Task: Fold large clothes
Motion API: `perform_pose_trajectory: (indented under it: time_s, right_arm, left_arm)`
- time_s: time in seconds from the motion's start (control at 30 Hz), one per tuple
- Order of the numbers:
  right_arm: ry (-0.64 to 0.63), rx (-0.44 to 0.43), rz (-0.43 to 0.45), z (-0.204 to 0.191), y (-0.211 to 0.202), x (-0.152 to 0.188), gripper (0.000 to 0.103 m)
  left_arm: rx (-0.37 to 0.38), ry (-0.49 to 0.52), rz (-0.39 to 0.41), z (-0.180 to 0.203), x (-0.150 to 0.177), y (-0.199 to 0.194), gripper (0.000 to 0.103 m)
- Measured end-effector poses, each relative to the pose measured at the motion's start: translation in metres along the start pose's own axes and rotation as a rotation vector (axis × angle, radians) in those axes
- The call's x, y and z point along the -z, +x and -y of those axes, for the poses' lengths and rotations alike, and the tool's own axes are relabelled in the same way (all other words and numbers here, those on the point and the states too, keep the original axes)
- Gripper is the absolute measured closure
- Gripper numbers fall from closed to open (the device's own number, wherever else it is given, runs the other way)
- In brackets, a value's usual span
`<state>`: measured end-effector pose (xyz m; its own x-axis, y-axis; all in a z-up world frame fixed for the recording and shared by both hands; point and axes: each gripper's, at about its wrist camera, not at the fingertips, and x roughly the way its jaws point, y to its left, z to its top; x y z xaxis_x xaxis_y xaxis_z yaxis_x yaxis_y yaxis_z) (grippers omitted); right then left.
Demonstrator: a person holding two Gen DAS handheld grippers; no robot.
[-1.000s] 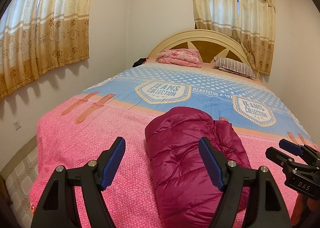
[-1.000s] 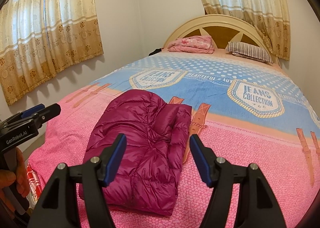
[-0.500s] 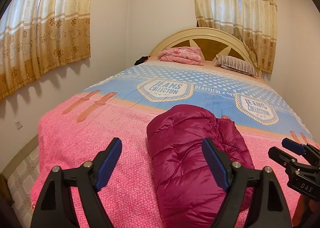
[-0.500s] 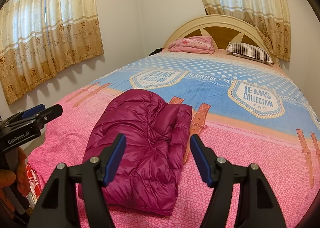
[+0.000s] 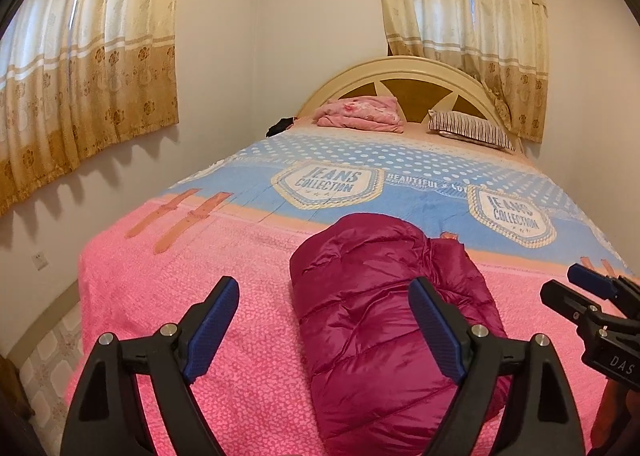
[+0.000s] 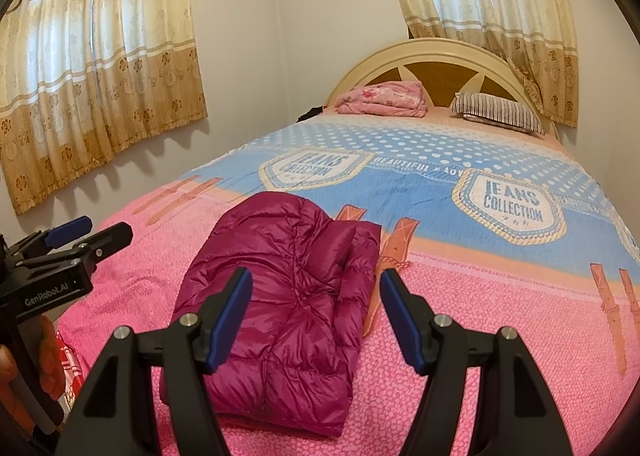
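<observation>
The folded magenta quilted puffer jacket (image 6: 280, 308) lies on the pink near end of the bed, a compact glossy bundle with one sleeve edge doubled along its right side. Seen from the right claw (image 6: 316, 320), it sits just ahead and slightly to the left, its near part showing between the two blue-padded fingers (image 6: 230, 320), which stand apart and touch nothing. From the left claw (image 5: 324, 328), the same jacket (image 5: 384, 320) lies ahead and to the right, partly behind the right-hand finger; this claw's jaws are opening, and only bare bedspread and the jacket's left edge show between them (no pad presses on the cloth).

Each claw appears in the other's view: the right claw (image 5: 592, 296) beyond the jacket at the far right, the left claw (image 6: 76, 240) off to the left, with a person's hand (image 6: 44, 360) around its handle.

Under the jacket spreads the pink and blue printed bedspread (image 6: 480, 316), with "JEANS COLLECTION" badges farther ahead of both claws. At the far end, a folded pink floral blanket (image 6: 380, 96) and a striped pillow (image 6: 500, 116) rest against the arched cream wooden headboard (image 6: 436, 56). Beige and gold patterned curtains (image 6: 92, 68) hang on the wall to the left and behind the headboard.
</observation>
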<state>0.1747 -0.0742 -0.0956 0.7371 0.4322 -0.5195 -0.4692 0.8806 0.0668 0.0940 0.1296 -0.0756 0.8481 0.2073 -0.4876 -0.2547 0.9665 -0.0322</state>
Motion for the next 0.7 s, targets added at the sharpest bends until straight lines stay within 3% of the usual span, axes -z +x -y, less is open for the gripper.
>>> perform_pose_trajectory:
  time_s: [0.13,0.47,0.7]
  right_arm:
    - [0.000,-0.001,0.004,0.0010,-0.0014,0.0004,0.034]
    - [-0.008,-0.008,0.001,-0.0008,-0.0020,0.0011,0.034]
    - [-0.006,-0.009,0.000,-0.0015,-0.0026,0.0025,0.033]
  left_arm:
    - [-0.028,-0.006,0.004,-0.0015,-0.0007,0.0004,0.008]
    - [-0.111,0.040,0.042,0.0060,0.0025,-0.0027,0.003]
    - [-0.092,0.029,0.048,0.0034,0.0043,-0.0031,0.002]
